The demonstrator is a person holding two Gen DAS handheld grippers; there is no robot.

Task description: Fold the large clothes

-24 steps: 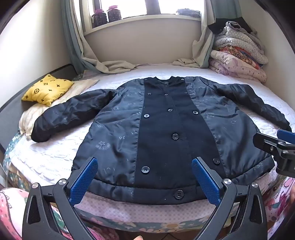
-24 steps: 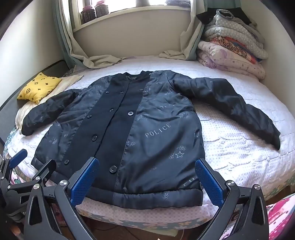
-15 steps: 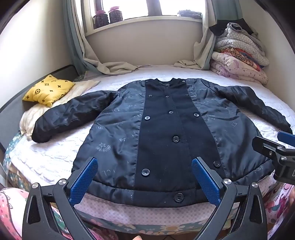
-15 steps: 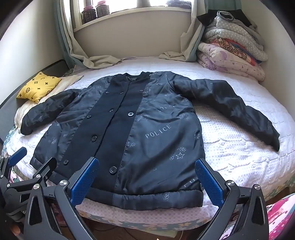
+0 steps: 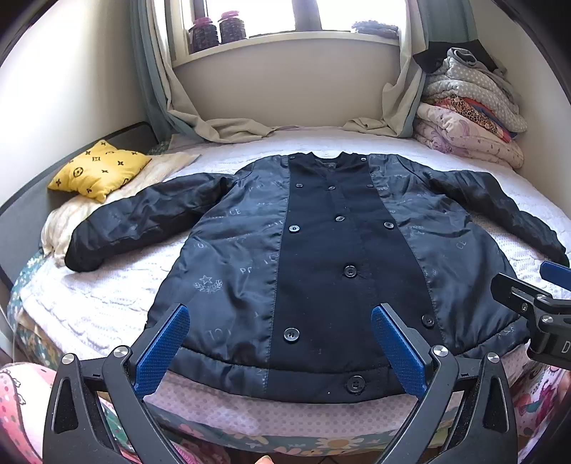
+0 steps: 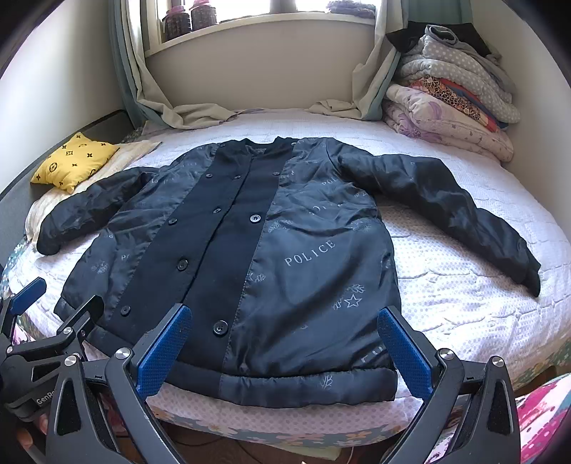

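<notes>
A large dark navy jacket (image 5: 321,257) with black buttons and "POLICE" print lies flat, front up, on the bed, sleeves spread to both sides; it also shows in the right wrist view (image 6: 257,257). My left gripper (image 5: 280,321) is open and empty, hovering over the jacket's hem. My right gripper (image 6: 283,323) is open and empty, over the hem's right half. Each gripper shows at the edge of the other's view: the right gripper (image 5: 535,303) and the left gripper (image 6: 43,321).
The bed (image 5: 107,307) has a white quilted cover. A yellow pillow (image 5: 100,171) lies at the left. A stack of folded blankets (image 5: 471,114) stands at the back right. Curtains (image 5: 228,128) drape onto the bed under the windowsill with jars (image 5: 217,32).
Both grippers have dropped slightly, so the jacket sits a little higher in each view. The jaws stay open and the jacket has not moved.
</notes>
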